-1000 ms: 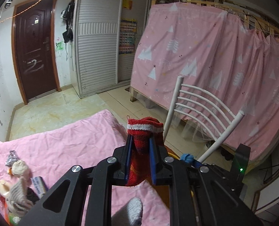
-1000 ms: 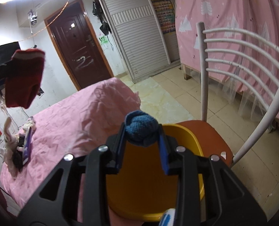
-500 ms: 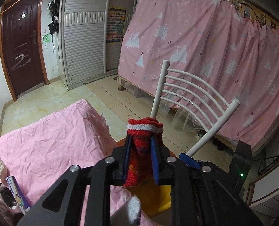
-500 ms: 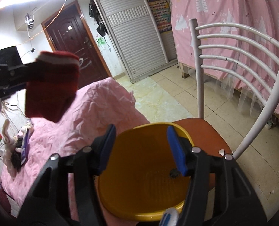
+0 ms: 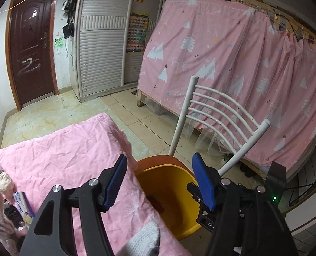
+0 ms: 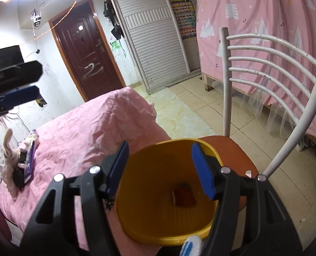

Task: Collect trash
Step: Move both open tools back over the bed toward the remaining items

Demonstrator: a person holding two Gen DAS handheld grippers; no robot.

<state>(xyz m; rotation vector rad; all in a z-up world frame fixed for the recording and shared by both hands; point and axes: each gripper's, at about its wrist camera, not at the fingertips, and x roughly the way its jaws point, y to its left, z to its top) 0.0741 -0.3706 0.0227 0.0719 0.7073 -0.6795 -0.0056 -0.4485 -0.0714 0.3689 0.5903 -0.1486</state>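
I hold both grippers over the yellow basin (image 6: 168, 224), which sits on the orange seat of the white chair (image 6: 238, 151) in the lower middle of both views. It stands just beside the edge of the pink-covered bed (image 5: 51, 155), I judge so that anything picked off the bed can be dropped straight down into it.

My left gripper (image 5: 160, 183) is opening, its blue pads well apart with nothing between them; through the gap I see the basin's yellow wall. My right gripper (image 6: 160, 168) is opening too, its last bit of travel, and it also has hold of nothing. Both point down and forward at the basin, which suits letting go over it rather than reaching for anything.

A red piece of cloth (image 6: 183, 196) lies on the bottom of the basin, seen in the right wrist view between my pads; in the left wrist view it shows as a dark red patch low on the basin's inner wall. I cannot make out anything else inside.

More trash waits at the lower left of the left wrist view: a small heap on the bed (image 5: 6, 202) with a pale knitted thing, a purple-and-white packet and some dark bits, well apart from the basin. With both grippers free, I judge that heap to be the next target.
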